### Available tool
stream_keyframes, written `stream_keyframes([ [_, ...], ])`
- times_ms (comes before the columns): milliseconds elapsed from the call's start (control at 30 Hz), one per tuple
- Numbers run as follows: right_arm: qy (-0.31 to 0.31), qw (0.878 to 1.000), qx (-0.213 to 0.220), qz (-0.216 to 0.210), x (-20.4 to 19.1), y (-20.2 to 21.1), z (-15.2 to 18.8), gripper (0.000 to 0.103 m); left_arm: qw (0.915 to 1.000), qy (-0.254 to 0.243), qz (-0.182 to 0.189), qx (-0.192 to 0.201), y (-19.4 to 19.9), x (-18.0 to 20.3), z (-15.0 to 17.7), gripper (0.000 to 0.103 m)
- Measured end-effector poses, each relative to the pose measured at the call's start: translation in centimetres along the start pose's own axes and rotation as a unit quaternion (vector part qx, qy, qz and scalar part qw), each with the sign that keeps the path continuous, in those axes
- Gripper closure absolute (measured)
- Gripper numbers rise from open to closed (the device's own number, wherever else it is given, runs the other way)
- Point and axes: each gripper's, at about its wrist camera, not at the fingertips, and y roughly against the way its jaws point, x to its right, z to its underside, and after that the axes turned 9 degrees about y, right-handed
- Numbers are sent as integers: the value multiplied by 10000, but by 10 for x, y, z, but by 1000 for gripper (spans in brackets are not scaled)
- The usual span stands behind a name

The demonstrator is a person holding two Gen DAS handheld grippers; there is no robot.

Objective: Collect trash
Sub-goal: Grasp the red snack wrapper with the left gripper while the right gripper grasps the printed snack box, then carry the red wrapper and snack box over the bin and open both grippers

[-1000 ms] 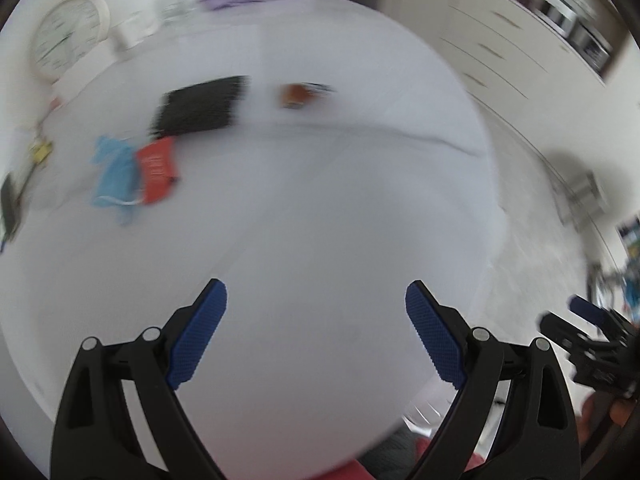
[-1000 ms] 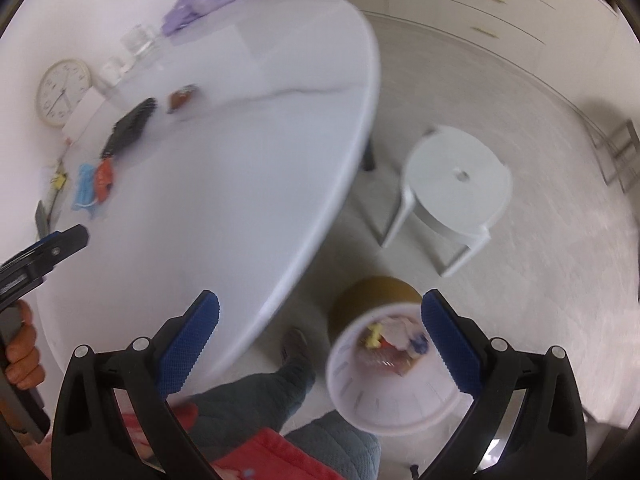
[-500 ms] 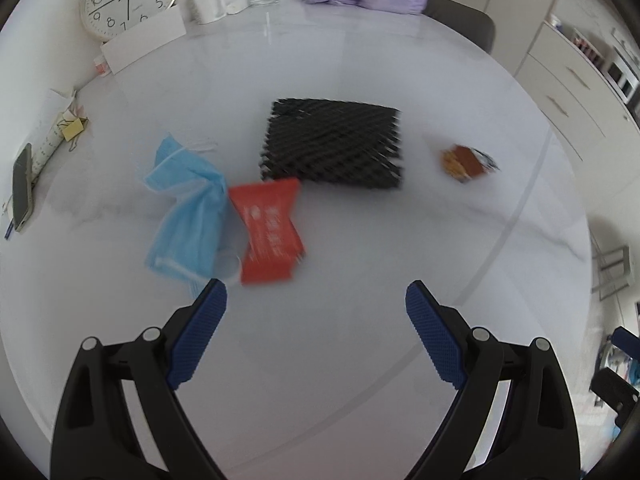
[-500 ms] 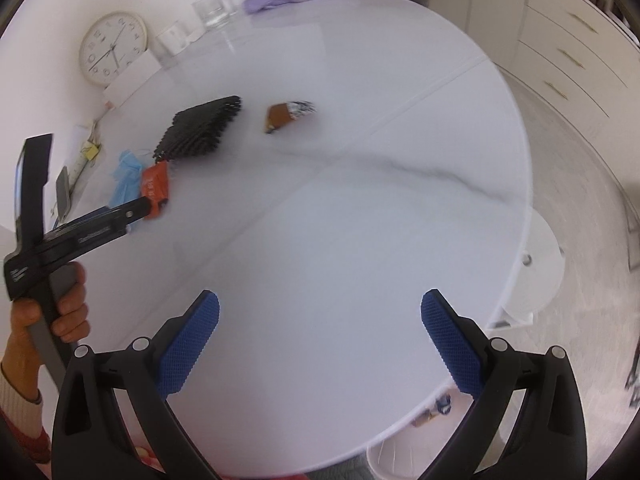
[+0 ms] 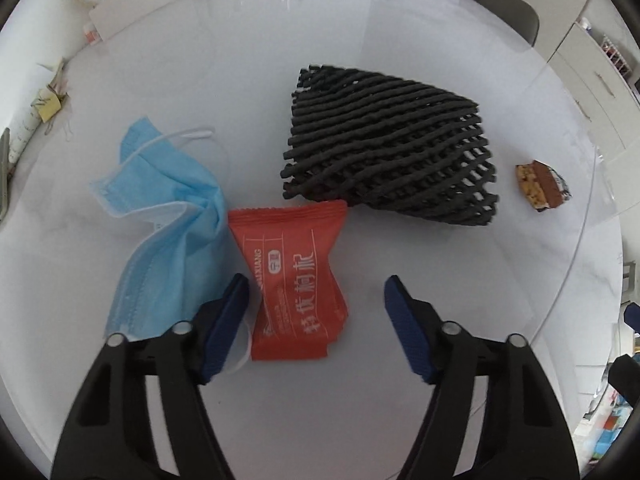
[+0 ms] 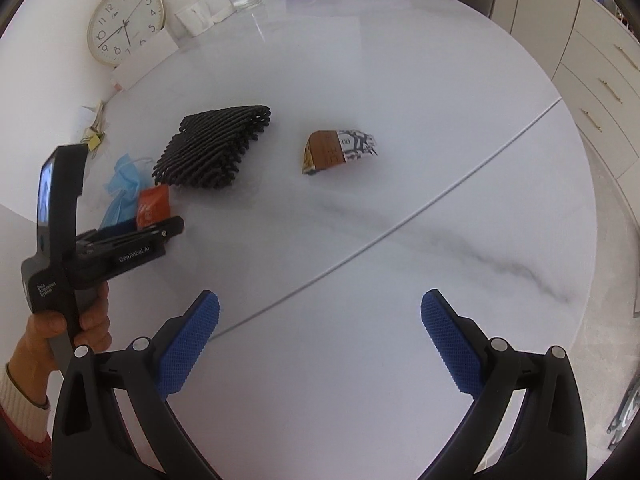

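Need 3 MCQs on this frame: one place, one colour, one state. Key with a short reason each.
1. Where does the red packet lie?
A. between the blue face mask and the black foam net
B. beside the wall clock
C. on the floor

2. What colour are the pads of the right tongs?
A. red
B. blue
C. white

3. What is between the jaws of the right tongs?
A. the snack bar
B. the face mask
C. nothing

Key: 1 A, the mask touches the packet's left edge and the net lies at its upper right. 2 B, both pads show blue. 3 C, only bare table shows between them.
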Motion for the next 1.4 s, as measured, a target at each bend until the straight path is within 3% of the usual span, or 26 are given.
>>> stream_keyframes([
  [100,-4,10000,-15,-29,4,-6,-6,3,10000,-3,-57,74,-1,0,-6,46],
  [167,-31,10000,-5,-52,8,-9,-8,3,9999,61,-15,79,-1,-2,-12,57],
  [267,-48,9999,60,-70,14,-11,-11,3,9998,168,45,51,-2,-7,-21,62],
  [667,191,9992,349,-15,27,-39,-62,7,9992,169,70,350,39,-2,-11,64],
  [900,371,9990,239,70,18,-79,-93,18,9990,125,334,255,53,1,5,64],
  [1033,541,9982,80,249,11,-96,-99,34,9990,45,423,163,51,6,8,64],
  [1167,773,9959,74,457,5,-98,-98,40,9989,40,430,179,51,6,8,64],
  [1233,788,9957,130,462,5,-98,-98,48,9989,86,428,194,51,4,7,64],
  [1400,729,9965,135,378,10,-96,-98,49,9989,89,399,223,51,1,6,64],
])
